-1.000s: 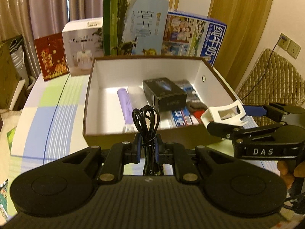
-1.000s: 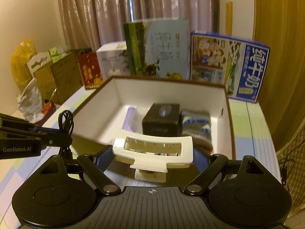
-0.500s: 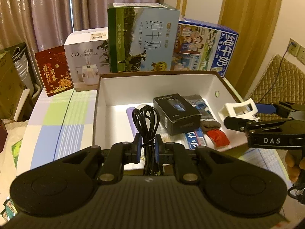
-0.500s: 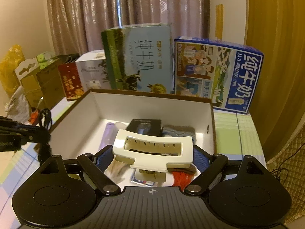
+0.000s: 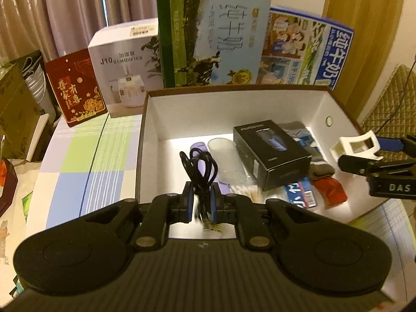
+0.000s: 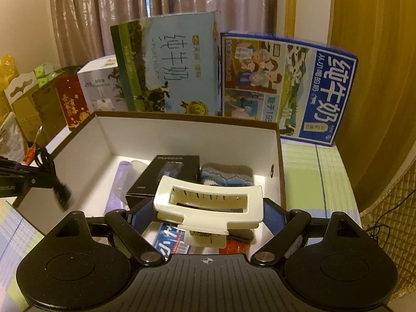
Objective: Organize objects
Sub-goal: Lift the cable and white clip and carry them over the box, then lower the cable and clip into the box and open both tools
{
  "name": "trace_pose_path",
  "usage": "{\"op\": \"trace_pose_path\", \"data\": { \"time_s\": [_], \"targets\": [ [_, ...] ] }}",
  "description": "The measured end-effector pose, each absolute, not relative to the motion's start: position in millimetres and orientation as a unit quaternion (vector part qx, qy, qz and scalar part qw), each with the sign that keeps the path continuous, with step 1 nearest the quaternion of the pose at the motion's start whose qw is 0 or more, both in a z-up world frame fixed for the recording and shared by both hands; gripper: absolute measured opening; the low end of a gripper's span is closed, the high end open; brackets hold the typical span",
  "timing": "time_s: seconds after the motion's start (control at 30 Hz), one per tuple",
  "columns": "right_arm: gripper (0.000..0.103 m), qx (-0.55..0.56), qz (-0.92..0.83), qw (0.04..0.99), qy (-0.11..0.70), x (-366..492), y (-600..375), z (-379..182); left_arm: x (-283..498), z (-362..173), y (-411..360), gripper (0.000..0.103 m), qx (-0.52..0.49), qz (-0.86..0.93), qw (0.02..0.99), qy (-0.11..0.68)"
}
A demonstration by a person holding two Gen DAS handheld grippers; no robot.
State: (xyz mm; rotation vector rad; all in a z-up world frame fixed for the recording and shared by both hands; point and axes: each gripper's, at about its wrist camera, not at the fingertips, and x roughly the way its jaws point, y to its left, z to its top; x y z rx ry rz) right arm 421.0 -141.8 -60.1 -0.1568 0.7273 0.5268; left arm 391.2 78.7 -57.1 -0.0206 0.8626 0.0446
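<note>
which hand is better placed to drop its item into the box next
Left, probably. The left tongs hold the black cable over bare floor of the box. The right tongs hold the white hair clip above items already there.

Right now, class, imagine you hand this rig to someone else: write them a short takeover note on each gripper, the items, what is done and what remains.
Left gripper: shut on the coiled black cable, above the near left of the open box.
Right gripper: shut on the white hair claw, over the box's right side.
Already in the box: black carton, purple tube, grey sock, red packet.
Left to do: probably lower and release cable and claw into the box.
</note>
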Motion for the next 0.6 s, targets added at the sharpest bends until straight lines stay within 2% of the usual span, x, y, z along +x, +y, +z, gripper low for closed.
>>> {"op": "trace_pose_path", "data": {
  "time_s": [0.3,0.6],
  "targets": [
    [0.084,-0.079,0.249,0.894,0.364,428.5,-142.0,-69.7,417.8,-88.8,82.9,0.005,0.004,0.028,0.891,0.454],
    [0.084,-0.086,0.247,0.892,0.368,432.5,-140.1,-72.7,436.3,-94.7,82.8,0.008,0.011,0.023,0.887,0.461]
  ]
}}
